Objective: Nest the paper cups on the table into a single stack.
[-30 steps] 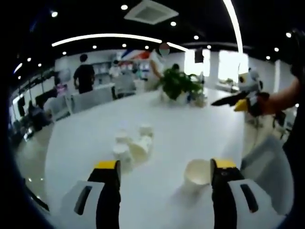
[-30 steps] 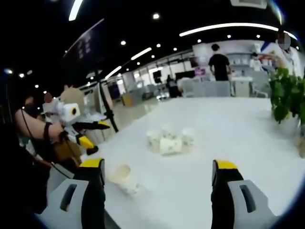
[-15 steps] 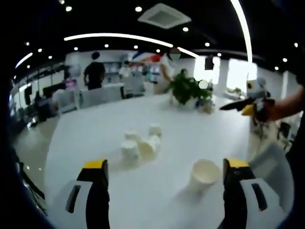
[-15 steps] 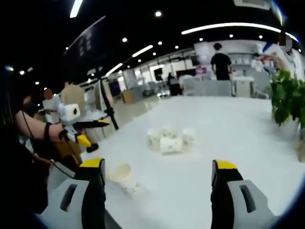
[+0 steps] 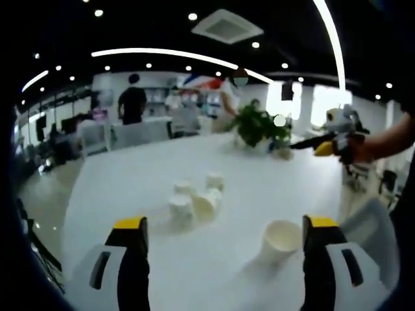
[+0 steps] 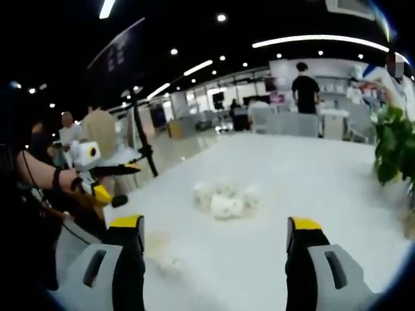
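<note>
We hold both grippers above the white worktop (image 5: 130, 188), left gripper (image 5: 224, 256) and right gripper (image 6: 211, 253) each with jaws spread and holding nothing. The cups lie in a loose cluster (image 5: 194, 201) mid-worktop, one of them tipped on its side, and a lone cup (image 5: 280, 238) stands apart, just beside our left gripper's right jaw. We judge the lone cup the easiest first pick: we should close gently on its wall below the rim so the paper does not crush, then carry it over the cluster.
</note>
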Available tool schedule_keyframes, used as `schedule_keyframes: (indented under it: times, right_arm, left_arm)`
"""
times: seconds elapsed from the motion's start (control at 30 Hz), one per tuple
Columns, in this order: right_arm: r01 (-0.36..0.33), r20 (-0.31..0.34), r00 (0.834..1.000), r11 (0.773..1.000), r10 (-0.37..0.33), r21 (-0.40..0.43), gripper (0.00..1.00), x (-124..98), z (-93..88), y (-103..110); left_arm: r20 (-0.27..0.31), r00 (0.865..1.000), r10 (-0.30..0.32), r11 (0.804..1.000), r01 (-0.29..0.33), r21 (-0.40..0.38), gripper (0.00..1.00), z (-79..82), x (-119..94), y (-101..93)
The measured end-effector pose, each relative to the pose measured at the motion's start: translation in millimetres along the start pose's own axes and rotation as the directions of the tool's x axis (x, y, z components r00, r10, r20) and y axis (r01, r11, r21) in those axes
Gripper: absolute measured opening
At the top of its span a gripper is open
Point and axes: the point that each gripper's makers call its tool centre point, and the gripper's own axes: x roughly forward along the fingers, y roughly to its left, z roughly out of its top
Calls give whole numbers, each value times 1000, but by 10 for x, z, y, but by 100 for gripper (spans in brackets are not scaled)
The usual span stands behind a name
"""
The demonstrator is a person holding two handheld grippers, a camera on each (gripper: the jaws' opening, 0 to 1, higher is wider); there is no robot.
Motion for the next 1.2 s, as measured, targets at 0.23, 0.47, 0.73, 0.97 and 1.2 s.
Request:
schedule_keyframes:
  times: [0.23, 0.47, 0.73, 0.97, 1.2]
  right_arm:
    - [-13, -46, 999, 999, 11, -48, 86, 419, 16, -284]
    - [-54, -130, 991, 993, 41, -101, 84, 842, -65, -517]
    - [-85, -178, 982, 990, 64, -109, 84, 1169, -142, -651]
    - [-106, -200, 976, 988, 82, -113, 81, 1399, -200, -702]
    - [-123, -244, 966, 984, 88, -132, 79, 1605, -245, -749]
  left_arm:
    - [0, 1000, 3, 1000, -3, 2, 95, -10, 32, 14]
    - [-1, 1000, 13, 1000, -13, -5, 94, -60, 76, 47]
    - [5, 1000, 19, 1000, -19, -22, 93, -93, 102, 57]
    - [-9, 999, 34, 998, -34, -43, 93, -157, 137, 123]
    - [-8, 999, 34, 998, -34, -47, 93, -180, 180, 144]
